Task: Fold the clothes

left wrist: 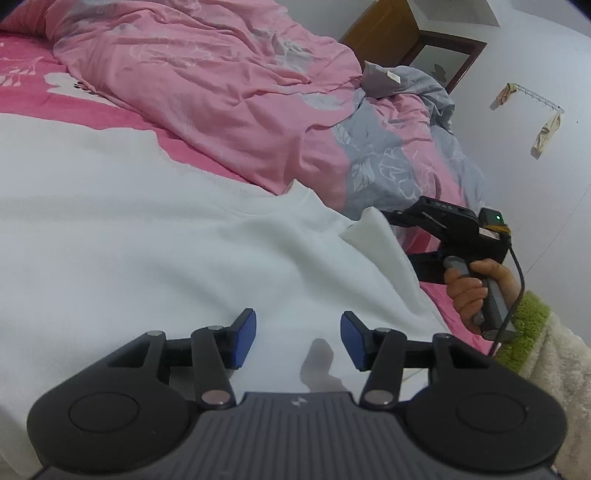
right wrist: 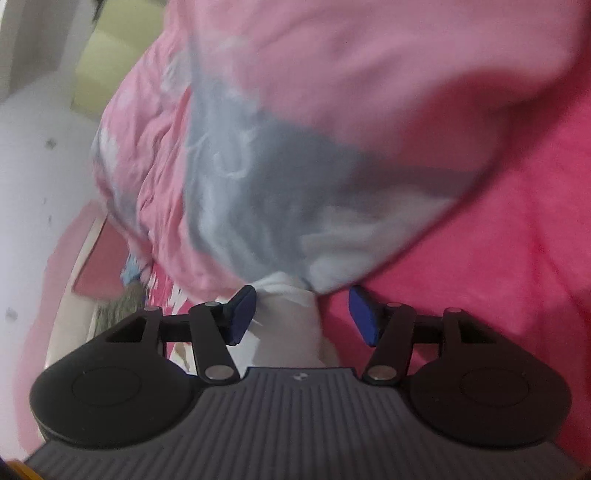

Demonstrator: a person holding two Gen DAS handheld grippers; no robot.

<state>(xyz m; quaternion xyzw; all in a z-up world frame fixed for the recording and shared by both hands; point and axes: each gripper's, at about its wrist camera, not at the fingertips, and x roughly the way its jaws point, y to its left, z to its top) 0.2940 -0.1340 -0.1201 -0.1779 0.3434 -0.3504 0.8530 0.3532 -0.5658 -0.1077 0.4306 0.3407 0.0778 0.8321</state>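
A white garment [left wrist: 147,240] lies spread flat over the bed in the left wrist view. My left gripper [left wrist: 298,339] hovers just above it, open, with only flat cloth under its blue pads. At the garment's right edge a sleeve end [left wrist: 373,229] stands lifted. Beside that sleeve a hand [left wrist: 469,291] holds the right gripper's black body [left wrist: 461,232]. In the blurred right wrist view my right gripper [right wrist: 303,317] is open. A strip of white cloth [right wrist: 291,314] lies between its pads, close to the left one and apart from the right one.
A crumpled pink and grey quilt [left wrist: 203,92] is heaped along the far side of the bed, right behind the garment. The bright pink sheet [left wrist: 22,74] shows at the left. A wooden nightstand [left wrist: 388,29] and a wall hook rack [left wrist: 539,99] lie beyond.
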